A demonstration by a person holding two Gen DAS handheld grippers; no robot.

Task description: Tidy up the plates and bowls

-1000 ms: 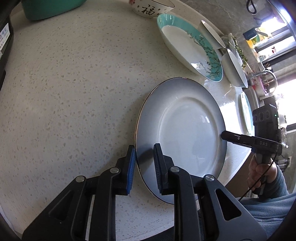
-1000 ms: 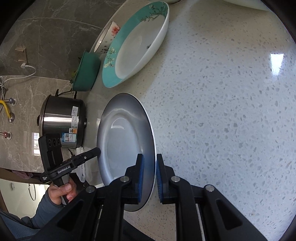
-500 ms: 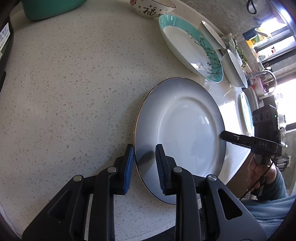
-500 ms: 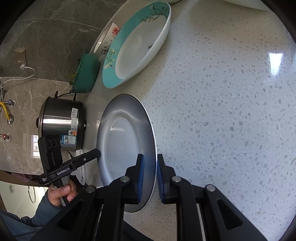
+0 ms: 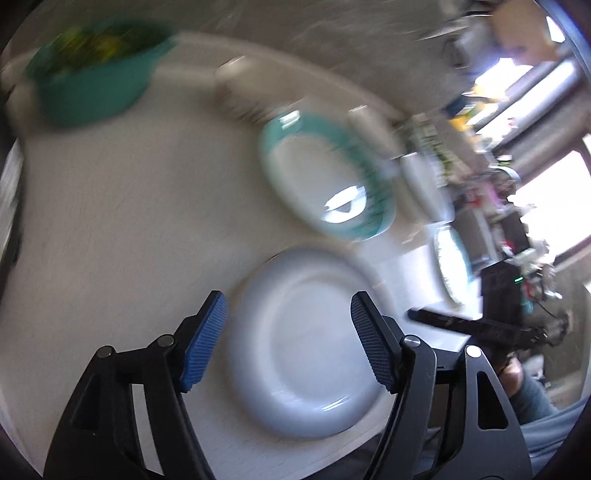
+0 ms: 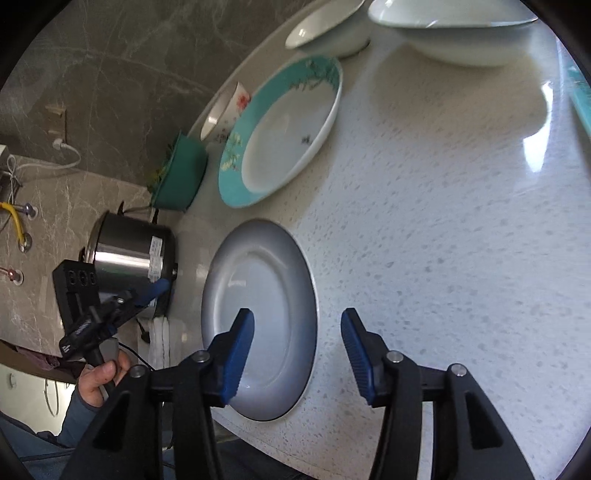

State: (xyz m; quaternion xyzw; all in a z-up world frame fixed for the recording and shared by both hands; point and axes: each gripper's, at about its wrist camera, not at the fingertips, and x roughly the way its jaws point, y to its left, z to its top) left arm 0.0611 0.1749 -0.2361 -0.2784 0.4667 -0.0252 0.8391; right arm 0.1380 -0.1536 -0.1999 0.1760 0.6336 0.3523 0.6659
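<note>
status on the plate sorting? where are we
Done: the grey plate lies flat on the counter, near its edge.
In hand: nothing. The left tongs and right tongs are both opening, pads clear of the plate.
Left: the teal-rimmed plate, the white bowls beyond it and the floral cup sit separately, unstacked.

cooker [image 6: 133, 258] label: white sticker with print, too small to read
left gripper [image 6: 147, 295] body: white lettering on the black side, blurred, unreadable
cup [image 6: 225, 114]: red flower pattern, no characters showing
left wrist view: motion-blurred, nothing was legible
</note>
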